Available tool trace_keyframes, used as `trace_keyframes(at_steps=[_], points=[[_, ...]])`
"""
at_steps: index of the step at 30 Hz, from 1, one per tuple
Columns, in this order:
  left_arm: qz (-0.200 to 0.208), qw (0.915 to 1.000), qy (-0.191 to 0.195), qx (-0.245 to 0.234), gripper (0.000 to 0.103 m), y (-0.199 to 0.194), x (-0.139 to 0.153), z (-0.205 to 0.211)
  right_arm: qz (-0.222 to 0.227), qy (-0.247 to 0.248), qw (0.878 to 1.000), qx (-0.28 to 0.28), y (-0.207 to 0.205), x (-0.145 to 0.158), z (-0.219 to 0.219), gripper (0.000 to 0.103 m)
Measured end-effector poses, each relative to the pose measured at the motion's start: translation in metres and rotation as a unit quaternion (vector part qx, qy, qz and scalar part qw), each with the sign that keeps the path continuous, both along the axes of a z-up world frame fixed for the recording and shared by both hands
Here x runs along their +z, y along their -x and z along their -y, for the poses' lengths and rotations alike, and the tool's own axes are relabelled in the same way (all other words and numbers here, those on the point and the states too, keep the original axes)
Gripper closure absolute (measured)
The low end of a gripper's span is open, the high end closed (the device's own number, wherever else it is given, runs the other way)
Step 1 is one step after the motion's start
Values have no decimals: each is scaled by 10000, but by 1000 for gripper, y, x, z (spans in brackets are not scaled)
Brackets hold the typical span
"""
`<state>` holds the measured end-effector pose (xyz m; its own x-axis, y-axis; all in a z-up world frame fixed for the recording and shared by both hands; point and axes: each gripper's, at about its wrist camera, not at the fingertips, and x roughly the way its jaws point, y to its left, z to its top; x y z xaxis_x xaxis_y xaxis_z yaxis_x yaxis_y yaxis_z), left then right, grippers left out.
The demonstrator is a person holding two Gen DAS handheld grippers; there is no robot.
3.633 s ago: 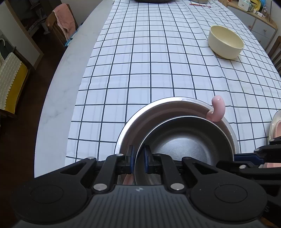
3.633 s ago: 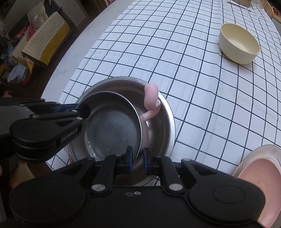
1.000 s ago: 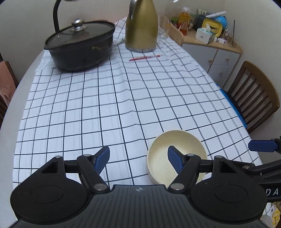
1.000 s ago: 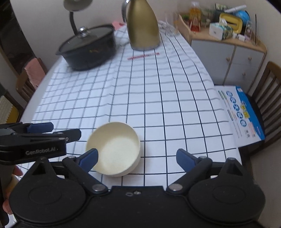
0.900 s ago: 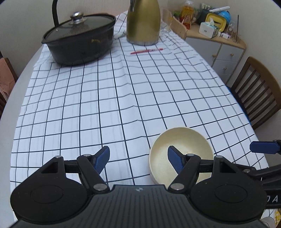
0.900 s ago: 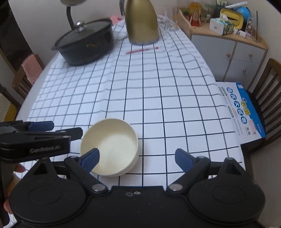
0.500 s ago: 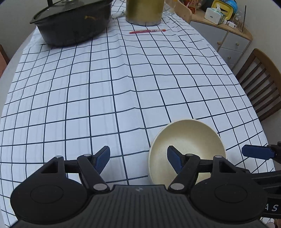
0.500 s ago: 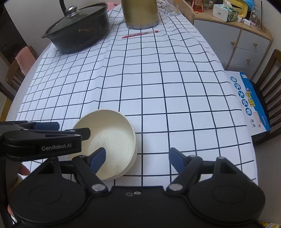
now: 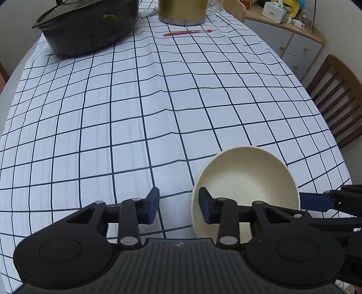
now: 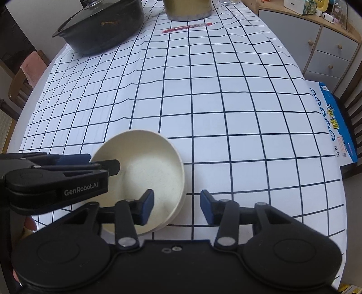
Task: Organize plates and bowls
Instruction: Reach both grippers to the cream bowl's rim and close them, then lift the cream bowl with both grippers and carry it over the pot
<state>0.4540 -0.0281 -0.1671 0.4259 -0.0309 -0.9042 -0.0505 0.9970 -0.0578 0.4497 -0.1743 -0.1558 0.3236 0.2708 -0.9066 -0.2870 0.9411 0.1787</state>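
Bowl (image 9: 246,178) rim astride both half-closed claws, open cloth (image 9: 135,117) beyond

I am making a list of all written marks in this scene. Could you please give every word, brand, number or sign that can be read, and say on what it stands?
"GenRobot.AI": white letters on the side of the left gripper, seen from the right wrist view.
Blue and white sheet beside the table: printed characters, too distorted to read.
Red pen: print too small to read.
Boxes on the cabinet: labels blurred.
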Motion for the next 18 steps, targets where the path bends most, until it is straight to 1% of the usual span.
trace_keyframes(at_steps=[1, 2, 3, 5, 8, 10, 14, 18], points=[[3, 10000, 5, -10, 72, 1, 1, 0, -19, -1, 10000, 13, 0, 0, -1, 66], [-7, 10000, 3, -26, 74, 1, 1, 0, -48, 14, 10000, 29, 0, -1, -2, 70], [-23, 10000, -16, -38, 77, 1, 1, 1, -71, 29, 10000, 44, 0, -2, -2, 72], [-52, 9999, -41, -81, 86, 2, 1, 2, -106, 47, 9999, 83, 0, -3, -4, 80], [-63, 9997, -159, -177, 91, 4, 2, 6, -113, 90, 9999, 86, 0, -3, -6, 85], [-65, 9995, -177, -246, 95, 5, 3, 8, -129, 94, 9998, 74, -1, -3, -6, 86], [-23, 9990, -246, -371, 97, 9, 8, 14, -93, 188, 9998, 57, 1, -1, -7, 92], [5, 9984, -306, -479, 98, 16, 13, 20, -79, 283, 9996, -2, 3, 3, -6, 94]])
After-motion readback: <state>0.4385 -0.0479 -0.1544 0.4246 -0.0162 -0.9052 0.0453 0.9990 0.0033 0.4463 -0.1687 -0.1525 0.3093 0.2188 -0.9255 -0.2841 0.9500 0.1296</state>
